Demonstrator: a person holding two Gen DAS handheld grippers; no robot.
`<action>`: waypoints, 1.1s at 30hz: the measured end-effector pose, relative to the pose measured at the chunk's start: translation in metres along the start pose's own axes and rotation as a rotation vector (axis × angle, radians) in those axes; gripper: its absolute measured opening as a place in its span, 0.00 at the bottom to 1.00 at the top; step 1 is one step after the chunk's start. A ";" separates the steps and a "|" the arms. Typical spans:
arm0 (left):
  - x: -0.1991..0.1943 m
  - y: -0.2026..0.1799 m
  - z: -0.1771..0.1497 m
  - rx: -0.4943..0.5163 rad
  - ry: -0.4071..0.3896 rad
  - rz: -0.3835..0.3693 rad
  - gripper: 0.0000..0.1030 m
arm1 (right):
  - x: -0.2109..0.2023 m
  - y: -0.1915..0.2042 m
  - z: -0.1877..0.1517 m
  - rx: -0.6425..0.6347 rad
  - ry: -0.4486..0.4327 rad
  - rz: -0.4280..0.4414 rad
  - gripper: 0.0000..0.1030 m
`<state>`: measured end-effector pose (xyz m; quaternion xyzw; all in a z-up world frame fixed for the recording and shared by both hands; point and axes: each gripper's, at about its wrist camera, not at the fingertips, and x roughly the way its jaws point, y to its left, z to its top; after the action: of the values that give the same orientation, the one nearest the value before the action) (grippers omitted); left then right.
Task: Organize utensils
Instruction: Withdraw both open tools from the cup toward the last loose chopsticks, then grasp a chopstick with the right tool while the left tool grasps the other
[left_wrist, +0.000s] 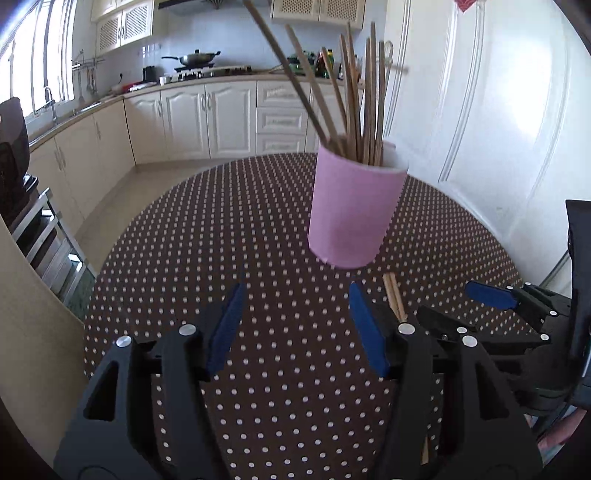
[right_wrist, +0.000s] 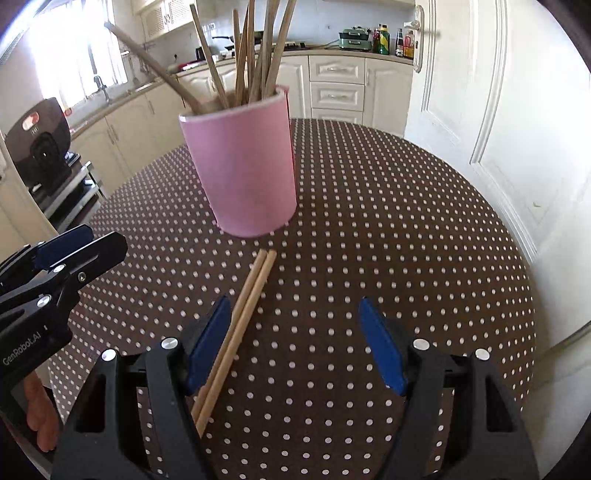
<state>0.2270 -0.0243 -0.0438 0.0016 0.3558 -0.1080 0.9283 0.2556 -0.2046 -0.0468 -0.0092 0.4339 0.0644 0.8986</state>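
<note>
My left claw (left_wrist: 295, 325) stands wide with nothing between its blue pads, only the dotted tablecloth (left_wrist: 258, 240) showing in the gap. My right claw (right_wrist: 293, 343) is wide too and holds nothing. A pair of loose chopsticks (right_wrist: 240, 325) lies flat on the cloth side by side, running from just inside my right claw's left pad forward toward the pink cup (right_wrist: 247, 173); whether the pad touches them I cannot tell. From my left claw those same chopsticks sit just outside its right finger, mostly hidden behind it. The cup stands upright ahead of both claws, slightly right of my left one and slightly left of my right one, with a bunch of chopsticks (right_wrist: 255, 66) leaning out of it. The chopsticks' far tips stop just short of the cup's base.
</note>
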 end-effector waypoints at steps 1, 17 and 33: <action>0.001 0.001 -0.001 -0.001 0.007 -0.001 0.58 | 0.002 0.000 -0.002 -0.001 0.005 -0.006 0.66; 0.014 0.006 -0.026 -0.014 0.096 -0.033 0.59 | 0.006 0.006 -0.016 -0.008 0.023 -0.052 0.66; -0.002 0.011 -0.037 -0.027 0.105 -0.032 0.61 | 0.018 0.036 -0.007 -0.050 0.054 -0.043 0.29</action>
<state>0.2032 -0.0097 -0.0711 -0.0112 0.4054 -0.1177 0.9065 0.2565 -0.1676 -0.0641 -0.0426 0.4559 0.0558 0.8873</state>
